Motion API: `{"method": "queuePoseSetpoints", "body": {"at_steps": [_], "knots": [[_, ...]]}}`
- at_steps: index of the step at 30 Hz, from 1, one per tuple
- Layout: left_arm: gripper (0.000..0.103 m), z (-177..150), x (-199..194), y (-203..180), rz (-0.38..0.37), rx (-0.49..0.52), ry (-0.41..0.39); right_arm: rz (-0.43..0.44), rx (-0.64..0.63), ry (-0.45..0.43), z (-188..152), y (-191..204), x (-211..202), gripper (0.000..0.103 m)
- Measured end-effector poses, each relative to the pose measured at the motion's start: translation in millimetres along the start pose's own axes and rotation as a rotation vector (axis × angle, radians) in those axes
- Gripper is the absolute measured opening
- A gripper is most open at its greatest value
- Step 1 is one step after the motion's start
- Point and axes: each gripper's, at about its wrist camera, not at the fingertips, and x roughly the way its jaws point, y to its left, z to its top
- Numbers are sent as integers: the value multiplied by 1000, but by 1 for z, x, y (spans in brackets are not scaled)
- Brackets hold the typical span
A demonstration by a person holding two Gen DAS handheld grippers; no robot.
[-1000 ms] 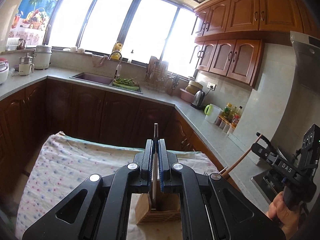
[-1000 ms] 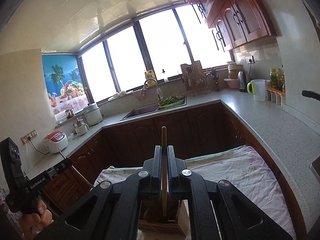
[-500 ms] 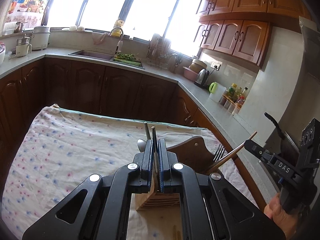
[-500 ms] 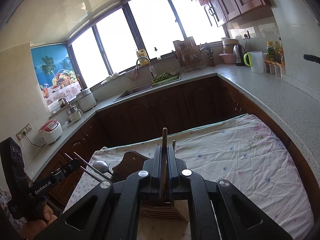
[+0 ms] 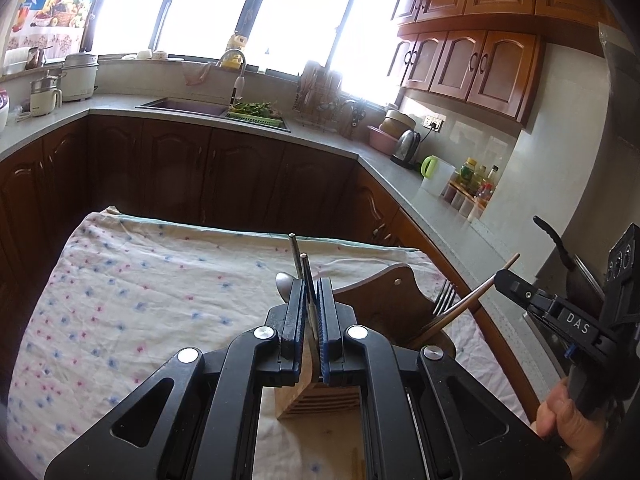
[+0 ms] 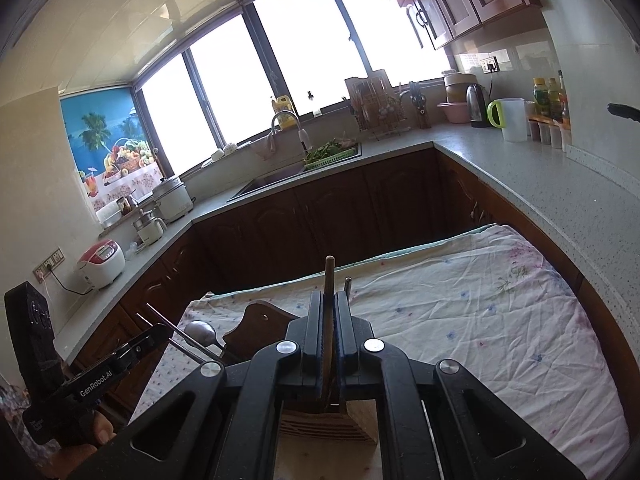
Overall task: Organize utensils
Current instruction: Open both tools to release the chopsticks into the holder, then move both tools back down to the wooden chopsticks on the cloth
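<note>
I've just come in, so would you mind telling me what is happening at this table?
A person is sorting utensils into a wooden holder on a cloth-covered table. The left gripper is shut on a thin metal utensil, and the right gripper, its jaws just opening, has a wooden stick between them; both pieces reach down towards the holder. A spoon and a fork already stand in it.

Two handheld grippers (image 5: 311, 320) (image 6: 329, 334), one wooden utensil holder (image 5: 316, 400). In it: two metal chopsticks (image 5: 304, 276), one spoon (image 5: 283, 282), one fork (image 5: 444, 300), apparently one wooden chopstick (image 5: 472, 300).
</note>
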Motion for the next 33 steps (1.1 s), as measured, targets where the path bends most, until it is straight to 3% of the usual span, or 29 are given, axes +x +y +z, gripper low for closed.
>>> {"method": "queuePoseSetpoints", "body": {"at_steps": [1, 2, 3, 5, 7, 9, 15, 18, 33], "knots": [[5, 0, -1, 1, -2, -2, -1, 2, 7, 2, 0, -2, 0, 11], [7, 1, -2, 1, -1, -3, -1, 7, 11, -3, 1, -2, -1, 22], [10, 1, -4, 2, 0, -7, -2, 12, 15, -13, 1, -4, -4, 40], [22, 2, -8, 6, -1, -23, -9, 18, 22, -37, 1, -5, -11, 56], [34, 1, -15, 8, 11, -32, -25, 22, 36, -54, 2, -6, -17, 58], [49, 0, -22, 10, 20, -46, -37, 31, 51, -71, 3, -8, -24, 70], [72, -9, -39, 17, 40, -70, -42, 48, 67, -92, -2, -9, -42, 95], [78, -16, -48, 20, 54, -76, -44, 59, 69, -86, -11, -8, -51, 101], [80, -90, -89, 36, 84, -130, 70, -3, 86, 37, -102, -20, -94, 102]]}}
